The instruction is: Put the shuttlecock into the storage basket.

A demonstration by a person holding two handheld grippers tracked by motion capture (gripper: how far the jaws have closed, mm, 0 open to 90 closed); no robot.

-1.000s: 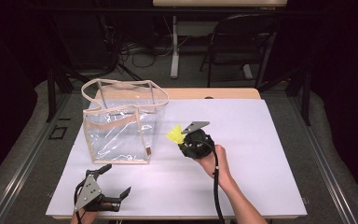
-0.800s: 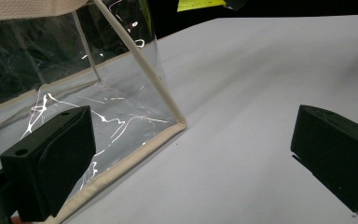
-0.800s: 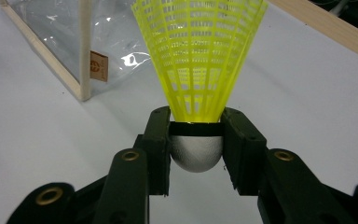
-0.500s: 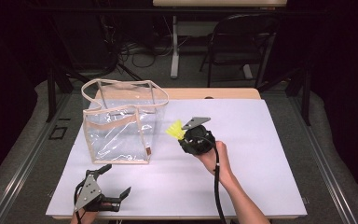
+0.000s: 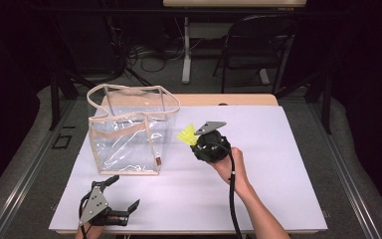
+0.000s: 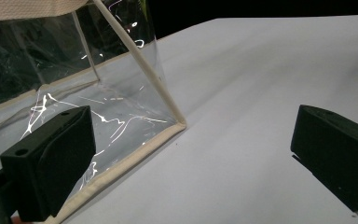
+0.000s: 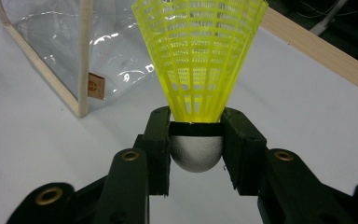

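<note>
Just right of the table's centre in the high view, the yellow shuttlecock (image 5: 186, 134) is lifted off the white table (image 5: 278, 164), pinched by its rounded cork base between the jaws of the right gripper (image 5: 195, 141); in the right gripper view the cork (image 7: 196, 151) sits clamped between the two black pads, with the plastic skirt (image 7: 199, 56) flaring away toward twelve o'clock. The skirt points toward nine o'clock in the high view, at the clear bag (image 5: 129, 132), which stands upright and open-topped just beside it, its near corner edged in beige trim (image 6: 142, 77). The left gripper (image 5: 124, 194) rests near the table's front edge at about seven o'clock from the bag, jaws spread wide with nothing between them. By my reading, the pickup is done and the shuttlecock is carried close to the bag; what seems left is raising it over the rim, lowering or dropping it inside, and letting go.
</note>
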